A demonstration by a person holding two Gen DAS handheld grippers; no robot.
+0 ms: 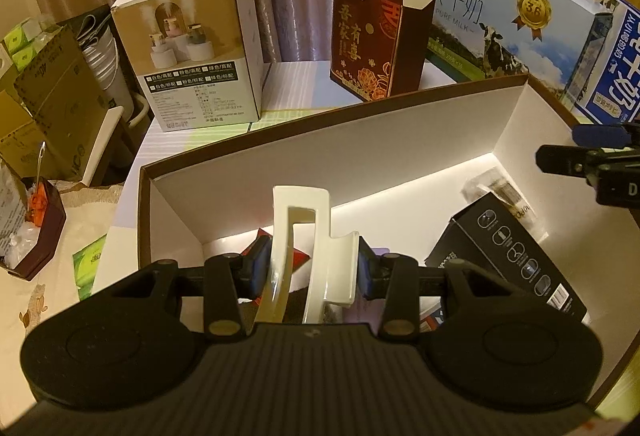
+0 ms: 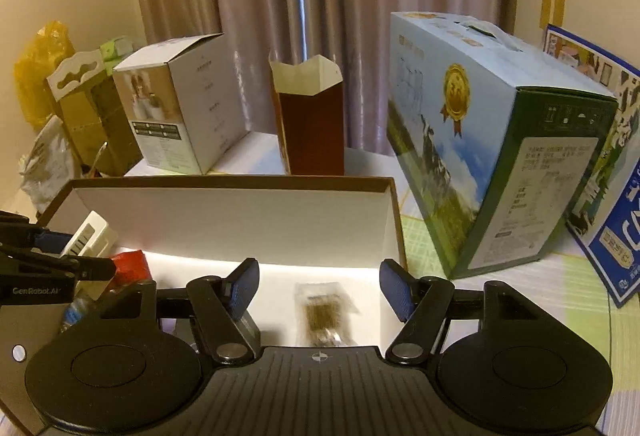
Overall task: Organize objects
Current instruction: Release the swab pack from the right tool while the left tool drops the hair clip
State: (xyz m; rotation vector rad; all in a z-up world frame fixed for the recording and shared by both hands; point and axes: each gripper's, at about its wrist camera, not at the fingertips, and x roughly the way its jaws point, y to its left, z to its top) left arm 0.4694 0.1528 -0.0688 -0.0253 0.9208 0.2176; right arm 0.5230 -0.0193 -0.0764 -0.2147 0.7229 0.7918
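My left tongs [image 1: 314,270] grip a hair clip [image 1: 308,252] over the half-filled box [image 1: 360,140], right tongs [image 2: 318,290] open and empty, nearly done I think.

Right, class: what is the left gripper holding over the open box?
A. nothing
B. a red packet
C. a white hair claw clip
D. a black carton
C: the left gripper has its blue-padded fingers shut on the white hair claw clip, above the open brown-rimmed box; the black carton lies inside it.
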